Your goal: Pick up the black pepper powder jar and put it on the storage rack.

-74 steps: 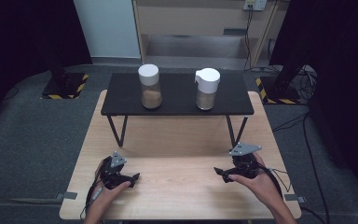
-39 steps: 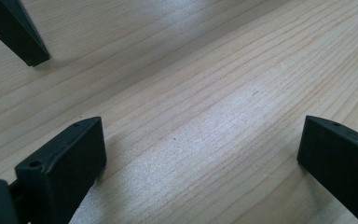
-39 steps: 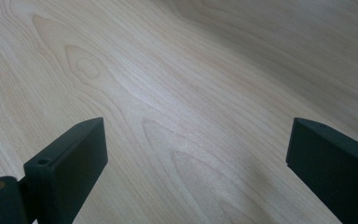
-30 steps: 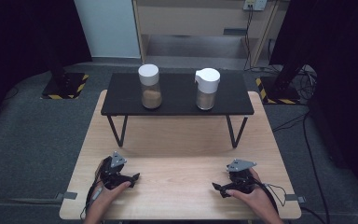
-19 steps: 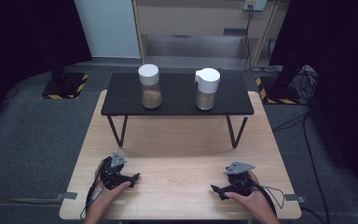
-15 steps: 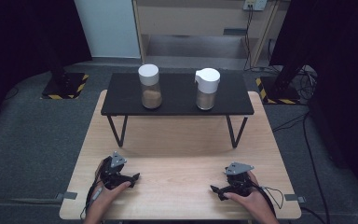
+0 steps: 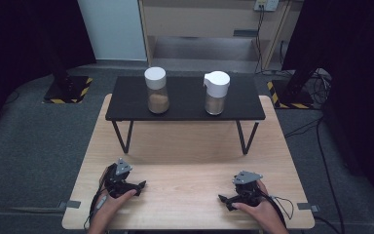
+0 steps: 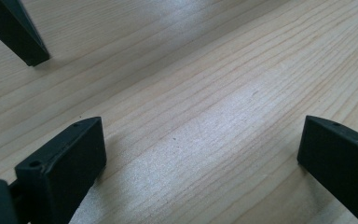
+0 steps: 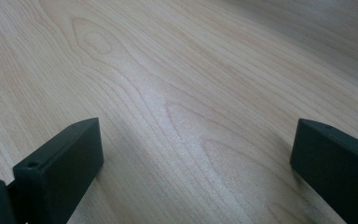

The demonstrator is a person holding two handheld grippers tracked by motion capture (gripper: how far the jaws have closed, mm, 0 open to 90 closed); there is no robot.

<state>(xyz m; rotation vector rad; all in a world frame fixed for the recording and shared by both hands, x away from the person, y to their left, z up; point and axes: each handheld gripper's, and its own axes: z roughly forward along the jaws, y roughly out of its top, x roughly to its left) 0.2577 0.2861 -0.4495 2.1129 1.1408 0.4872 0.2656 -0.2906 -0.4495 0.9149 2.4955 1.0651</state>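
Grippers at rest on wooden table, jars on shelf beyond

Left gripper (image 7: 135, 185): lies low on the near left part of the wooden table (image 7: 185, 161), held in the person's left hand (image 7: 111, 202). Its jaws point toward the table's middle. In the left gripper view they stand wide apart, bare wood grain between them, nothing held. A black shelf leg (image 8: 16, 29) shows at the upper left of that view.

Right gripper (image 7: 225, 199): lies low on the near right part of the table, held in the person's right hand (image 7: 260, 213). Jaws point toward the middle, facing the left gripper, the two well apart. Jaws have just been opening; in the right gripper view they stand wide, only bare wood between them, nothing held. Cable trails off to the right.

Black shelf (image 7: 185, 105): low, on thin legs, across the far half of the table.

Left jar (image 7: 156, 90): upright on the shelf, white lid, brown contents in the lower part.

Right jar (image 7: 216, 92): upright on the shelf, white spouted lid, brown contents. Both jars are well apart from both grippers.
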